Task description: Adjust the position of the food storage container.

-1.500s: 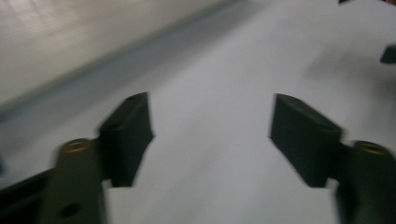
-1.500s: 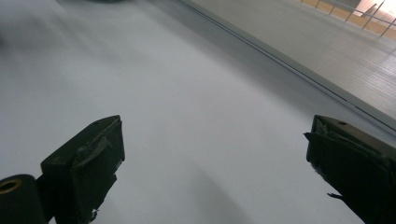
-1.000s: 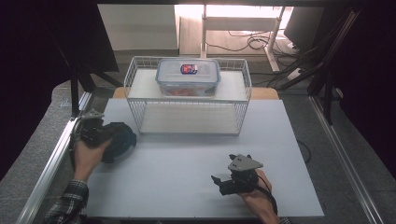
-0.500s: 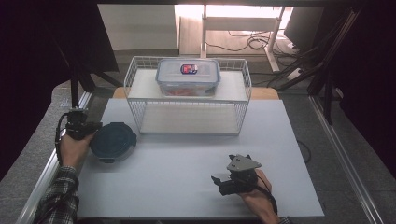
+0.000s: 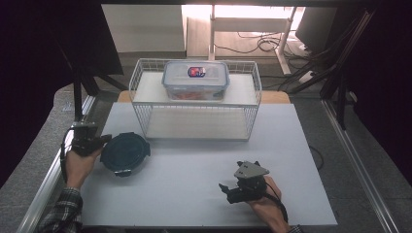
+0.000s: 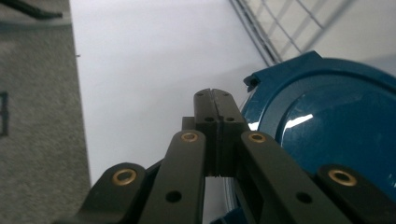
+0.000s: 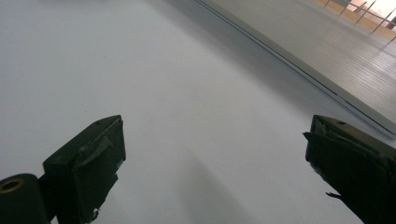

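Note:
A round dark-blue container with clip tabs lies on the white table at the left. My left gripper sits just left of it, jaws shut on nothing. In the left gripper view the shut left gripper points past the blue container's rim, beside it and not gripping it. My right gripper rests low over the table's front right and points left. In the right gripper view the right gripper stands wide open over bare table.
A white wire rack stands at the back middle of the table. A clear lidded food box sits on top of it. Metal rails run along the table's left and right edges.
My left hand has drawn back to the left, off the blue container, which now lies uncovered on the table. The right gripper has not moved.

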